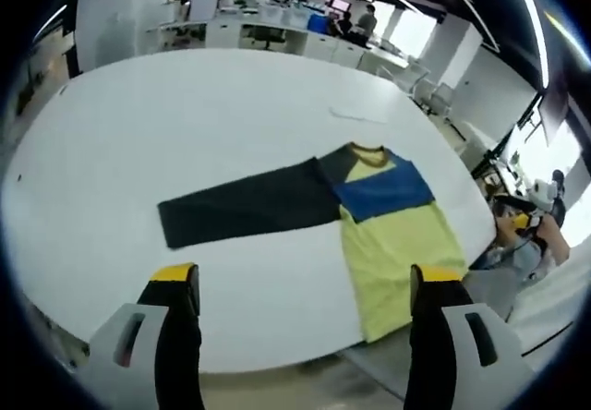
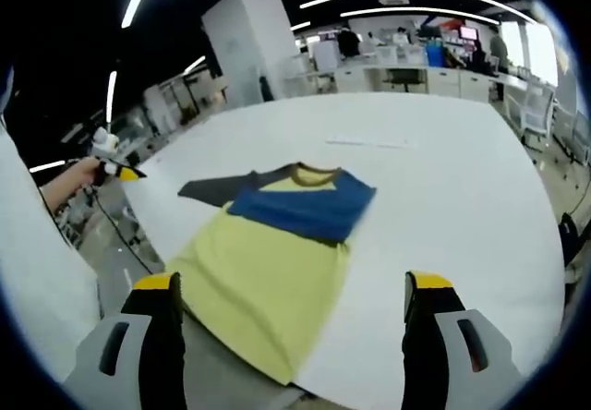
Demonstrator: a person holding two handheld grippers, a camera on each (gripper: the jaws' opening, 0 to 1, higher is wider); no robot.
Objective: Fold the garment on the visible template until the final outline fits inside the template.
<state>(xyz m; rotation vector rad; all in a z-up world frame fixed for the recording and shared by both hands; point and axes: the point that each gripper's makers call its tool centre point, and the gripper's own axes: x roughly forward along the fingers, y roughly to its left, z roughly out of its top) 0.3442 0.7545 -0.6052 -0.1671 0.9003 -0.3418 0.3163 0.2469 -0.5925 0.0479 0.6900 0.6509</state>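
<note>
Left gripper view: garment (image 1: 369,235) lay flat on worktop (image 1: 185,124), centre-right of frame, dark sleeve (image 1: 245,209) extended toward centre-left. Left gripper (image 1: 309,285) hovered below it, fingers spread, empty. Right gripper view: right gripper (image 2: 288,295) likewise spread, nearer the hem, lower centre.

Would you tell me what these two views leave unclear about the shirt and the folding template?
- Shirt hem, both views: droops over the table edge.
- Template: no outline distinguishable on the white tabletop; the pale sheet beyond the collar is too small to identify.
- Far sleeve, right gripper view: mostly hidden behind the body.
</note>
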